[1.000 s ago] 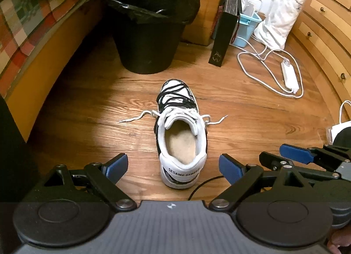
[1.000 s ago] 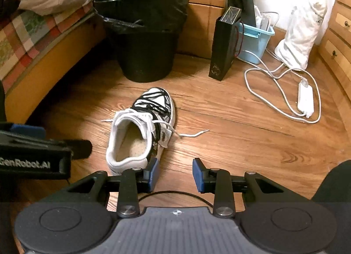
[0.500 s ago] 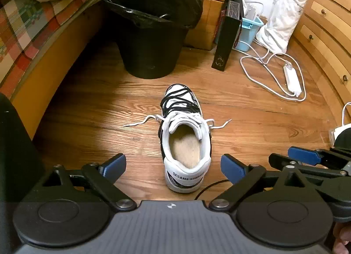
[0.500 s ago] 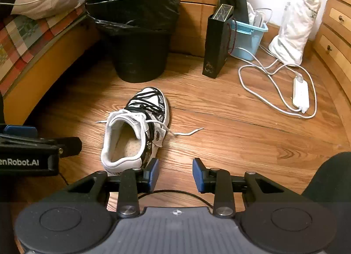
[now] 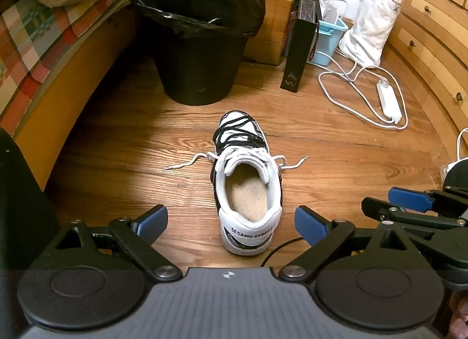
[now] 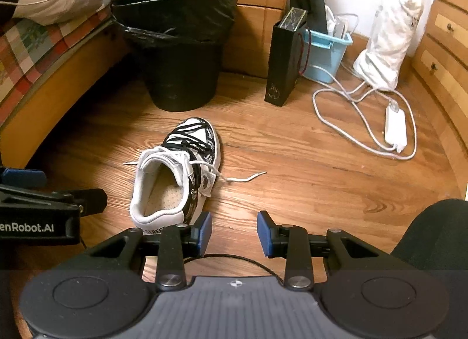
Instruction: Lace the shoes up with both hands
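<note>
**Shoe on the floor, laces loose, both grippers empty**

Lies in the centre of the left wrist view: a black-and-white shoe (image 5: 248, 189) on the wooden floor (image 5: 117, 163), heel toward the camera, toe toward the black bin (image 5: 199, 43) in the upper middle of the frame. Probably set heel-first like this so that each lace end falls to its own side and can be taken from there.

Trails out to the left of the tongue: the left lace end (image 5: 187, 162), flat on the boards. Runs off to the right of the collar: the right lace end (image 5: 292, 164), shorter in this view, longer and clearer in the right wrist view (image 6: 248, 177). Neither tied nor held, so lacing looks not yet begun.

Hovers low in the frame with jaws spread wide, one to each side of the heel and touching nothing: the left gripper (image 5: 231, 222). Wide enough to suggest readiness rather than a grasp.

Stands at the bottom centre of its own view, jaws parted about halfway, nothing but bare floor between them: the right gripper (image 6: 234, 232). Sits just right of the shoe (image 6: 178, 175), near the side where its lace end lies.

Well clear at the right of the frame: a white power strip (image 5: 389, 102) and its cable.
</note>
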### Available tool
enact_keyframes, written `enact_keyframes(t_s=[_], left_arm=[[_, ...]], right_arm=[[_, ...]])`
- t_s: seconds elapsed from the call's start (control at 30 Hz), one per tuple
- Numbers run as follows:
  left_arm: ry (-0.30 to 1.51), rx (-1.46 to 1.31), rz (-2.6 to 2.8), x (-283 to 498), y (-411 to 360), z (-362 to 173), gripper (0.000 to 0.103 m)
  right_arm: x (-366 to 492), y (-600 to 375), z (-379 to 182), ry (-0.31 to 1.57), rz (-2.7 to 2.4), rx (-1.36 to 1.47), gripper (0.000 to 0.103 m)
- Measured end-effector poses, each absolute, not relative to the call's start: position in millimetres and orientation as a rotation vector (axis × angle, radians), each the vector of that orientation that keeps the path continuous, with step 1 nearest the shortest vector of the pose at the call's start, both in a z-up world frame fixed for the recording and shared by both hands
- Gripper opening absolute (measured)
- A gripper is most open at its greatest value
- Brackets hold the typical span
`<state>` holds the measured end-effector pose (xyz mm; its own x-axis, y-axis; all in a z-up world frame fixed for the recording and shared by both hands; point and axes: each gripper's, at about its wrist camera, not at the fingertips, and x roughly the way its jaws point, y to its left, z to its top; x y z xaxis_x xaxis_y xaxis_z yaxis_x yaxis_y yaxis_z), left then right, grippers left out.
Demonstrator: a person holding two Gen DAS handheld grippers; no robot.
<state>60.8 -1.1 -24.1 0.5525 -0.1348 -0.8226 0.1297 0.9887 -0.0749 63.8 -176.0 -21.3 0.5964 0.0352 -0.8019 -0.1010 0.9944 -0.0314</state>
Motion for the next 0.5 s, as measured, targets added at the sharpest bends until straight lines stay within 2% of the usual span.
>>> enact_keyframes(t_s=[0.5], left_arm=[[0.977, -0.029, -0.139, 61.6, 2.5, -26.8, 0.101]], right_arm=[[63.0, -176.6, -23.5, 0.923, 0.073, -0.083, 0.041]])
